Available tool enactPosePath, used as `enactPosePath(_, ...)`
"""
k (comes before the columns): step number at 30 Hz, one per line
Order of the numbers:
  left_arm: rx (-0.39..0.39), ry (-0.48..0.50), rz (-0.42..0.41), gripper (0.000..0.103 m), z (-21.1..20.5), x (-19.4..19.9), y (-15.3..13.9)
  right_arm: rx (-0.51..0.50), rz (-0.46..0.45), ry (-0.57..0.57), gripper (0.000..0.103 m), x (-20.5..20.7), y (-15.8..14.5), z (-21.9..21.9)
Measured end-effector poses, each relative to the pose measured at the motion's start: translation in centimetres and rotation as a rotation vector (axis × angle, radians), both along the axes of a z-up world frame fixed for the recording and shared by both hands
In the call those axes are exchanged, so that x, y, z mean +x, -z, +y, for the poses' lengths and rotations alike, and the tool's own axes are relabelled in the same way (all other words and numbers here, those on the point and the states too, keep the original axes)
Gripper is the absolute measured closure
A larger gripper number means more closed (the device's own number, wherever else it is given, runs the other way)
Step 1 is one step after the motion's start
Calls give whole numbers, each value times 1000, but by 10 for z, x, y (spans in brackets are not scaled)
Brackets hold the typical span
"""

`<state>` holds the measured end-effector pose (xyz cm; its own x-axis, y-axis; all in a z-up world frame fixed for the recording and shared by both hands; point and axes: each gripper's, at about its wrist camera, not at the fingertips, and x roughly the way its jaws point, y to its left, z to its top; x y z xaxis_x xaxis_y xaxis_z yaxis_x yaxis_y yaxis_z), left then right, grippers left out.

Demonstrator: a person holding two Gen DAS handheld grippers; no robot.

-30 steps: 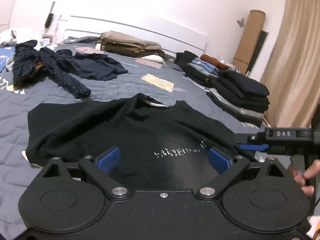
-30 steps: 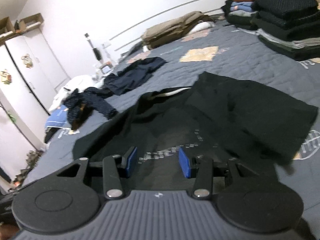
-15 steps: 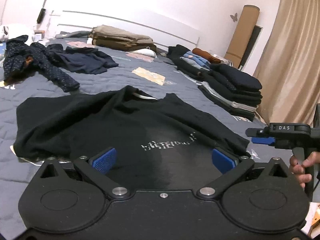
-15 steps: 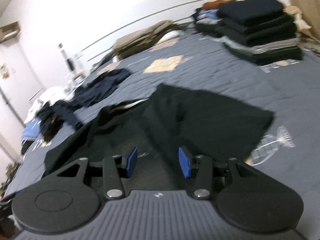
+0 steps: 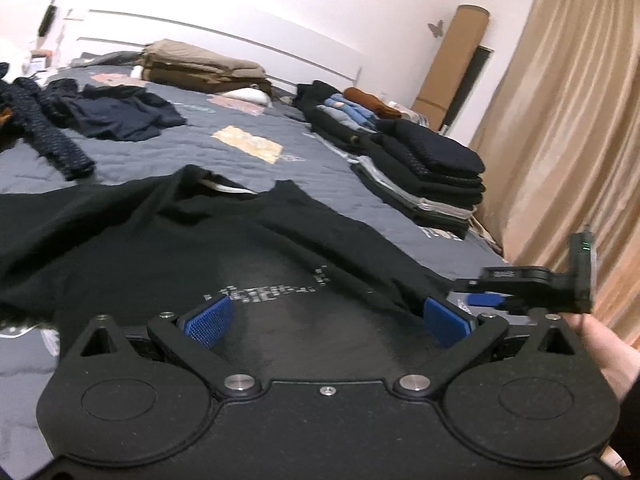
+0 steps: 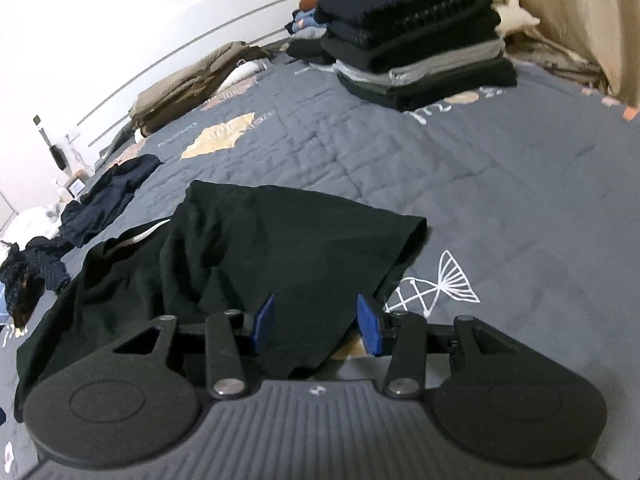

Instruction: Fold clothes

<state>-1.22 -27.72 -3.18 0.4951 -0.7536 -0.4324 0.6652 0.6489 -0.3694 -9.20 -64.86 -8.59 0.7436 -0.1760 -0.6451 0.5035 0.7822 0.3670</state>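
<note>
Across the grey quilted bedspread (image 6: 500, 184), a black T-shirt (image 5: 168, 248) lies spread face up, collar toward the headboard, white chest print toward the cameras; this is the garment to be folded. Its right sleeve (image 6: 328, 240) already lies turned inward over the body.

Risks, by judgement: the largest is a shallow or one-layer pinch. The fabric is limp and dark, so layers are hard to tell apart, and a grip that catches only the upper layer would drag the shirt askew instead of folding it. A second risk is that a pull from one side alone slides the whole garment over the smooth quilt, since nothing pins the far side. A third, smaller one: the turned-in sleeve may fall back out if the hem beneath it is lifted quickly.

Left gripper (image 5: 328, 320): jaws spread wide above the lower chest of the shirt, nothing between the pads. Right gripper (image 6: 316, 324): jaws about half open, straddling the shirt's right-hand edge below the sleeve; cloth lies between the blue pads (image 6: 264, 322), but they do not press on it. In the left view the right gripper (image 5: 532, 284) appears just beyond the shirt's edge, borne by a hand (image 5: 608, 348).

Surroundings: a tall stack of folded clothes (image 6: 424, 48) stands well apart on the curtain (image 5: 568, 128) side; folded tan items (image 5: 204, 68) rest near the headboard; unfolded dark garments (image 5: 120, 116) lie on the far left. None obstructs the shirt.
</note>
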Motion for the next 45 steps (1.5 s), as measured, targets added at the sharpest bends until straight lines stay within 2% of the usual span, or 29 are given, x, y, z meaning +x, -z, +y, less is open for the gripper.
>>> enactPosePath(6,-28,47,6,0,-12,-1,4,-11,44,45,58,19,17,-33)
enactPosePath(12,-24,25,25,0,-13,5,11,13,78,62,58,34,37,-58)
enactPosePath(17,-6,24,17,0,-16,5,12,22,58,66,58,41,51,-70)
enactPosePath(21,-9,55,13,0,-19,1,13,12,29,45,46,45,57,-72)
enactPosePath(25,-16,104,1,0,-24,-6,12,23,20,63,44,40,52,-72)
enactPosePath(32,-20,124,-1,0,-30,-11,12,45,33,85,41,24,50,-79)
enactPosePath(35,-23,129,-8,0,-32,-13,11,91,-5,107,30,28,57,-83)
enactPosePath(37,-23,130,-10,0,-32,-14,11,105,-34,108,18,34,60,-84)
enactPosePath(41,-14,124,-3,0,-33,-12,13,105,-56,121,17,50,61,-86)
enactPosePath(42,-12,122,-2,0,-33,-11,14,101,-55,120,22,53,61,-85)
enactPosePath(44,-10,118,2,0,-32,-10,15,87,-34,109,55,59,59,-83)
enactPosePath(45,-8,115,5,0,-32,-9,15,88,-23,98,87,61,58,-83)
